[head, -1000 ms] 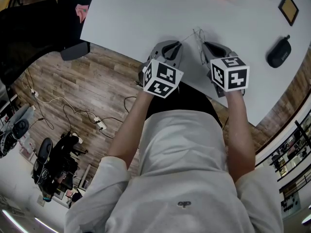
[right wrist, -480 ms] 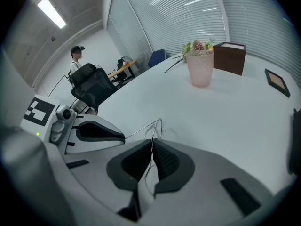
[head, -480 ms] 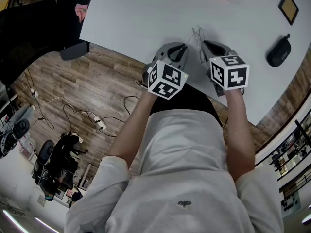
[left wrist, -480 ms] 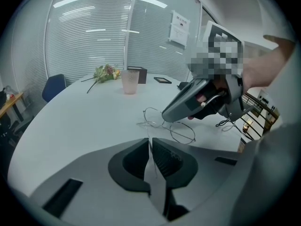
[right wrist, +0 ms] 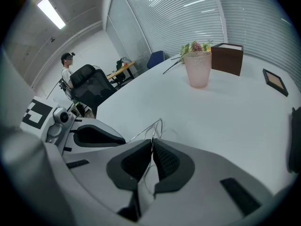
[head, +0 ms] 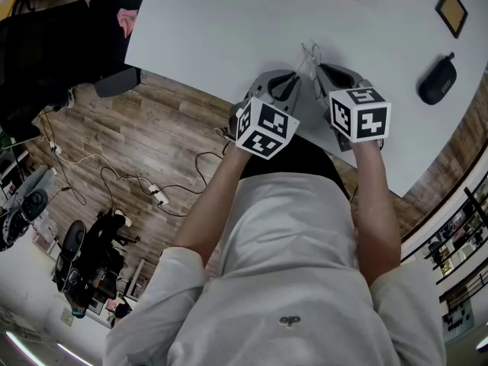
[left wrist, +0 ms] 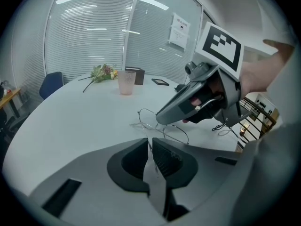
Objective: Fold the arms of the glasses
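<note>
1. Currently, the wire glasses (head: 311,56) are at the counter's (head: 229,21) near edge, with the right claw (head: 320,71) clamped on the frame and the left claw (head: 294,78) closed on one arm.
2. Over-swinging may bend that thin arm.
3. A weak grip could let it slip free.

I find no text that I can really read here. A white paper sheet (left wrist: 180,25) hangs on the glass wall (left wrist: 150,41); it has printed lines, but they are too small for me to read. The person's shirt (head: 290,235) has a small dark emblem, and I cannot tell its letters. The black case (head: 438,81) on the table (head: 229,21) shows a faint pale mark, also not legible. The cubes on the left gripper (left wrist: 150,144) and the right gripper (right wrist: 152,142) carry only black-and-white square markers, no letters or numbers.
</note>
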The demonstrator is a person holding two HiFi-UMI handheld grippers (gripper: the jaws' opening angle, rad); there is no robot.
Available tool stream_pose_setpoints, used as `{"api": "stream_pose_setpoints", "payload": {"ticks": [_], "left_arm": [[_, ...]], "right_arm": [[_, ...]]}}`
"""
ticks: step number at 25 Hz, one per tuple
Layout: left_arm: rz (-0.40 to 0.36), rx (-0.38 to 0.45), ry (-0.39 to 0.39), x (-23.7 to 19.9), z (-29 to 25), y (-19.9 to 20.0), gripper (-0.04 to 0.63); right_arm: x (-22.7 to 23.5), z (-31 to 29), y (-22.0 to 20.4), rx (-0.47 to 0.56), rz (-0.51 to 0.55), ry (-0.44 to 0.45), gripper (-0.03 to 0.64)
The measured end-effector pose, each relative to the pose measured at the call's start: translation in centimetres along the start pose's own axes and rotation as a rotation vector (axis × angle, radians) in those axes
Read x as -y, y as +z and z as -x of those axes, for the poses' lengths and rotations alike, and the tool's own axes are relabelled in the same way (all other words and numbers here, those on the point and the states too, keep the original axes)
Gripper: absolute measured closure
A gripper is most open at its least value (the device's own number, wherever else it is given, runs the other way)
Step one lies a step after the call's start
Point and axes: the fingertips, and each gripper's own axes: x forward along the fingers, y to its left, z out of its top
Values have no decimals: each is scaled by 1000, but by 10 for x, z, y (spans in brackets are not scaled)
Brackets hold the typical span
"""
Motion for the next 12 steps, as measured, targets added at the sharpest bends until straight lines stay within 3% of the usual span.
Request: {"api": "stream_pose_setpoints", "payload": {"ticks": [12], "left_arm": [[21,20,-66,18,-6,8,557]], "right_arm": [[5,4,0,8,-3,-6,598]]}}
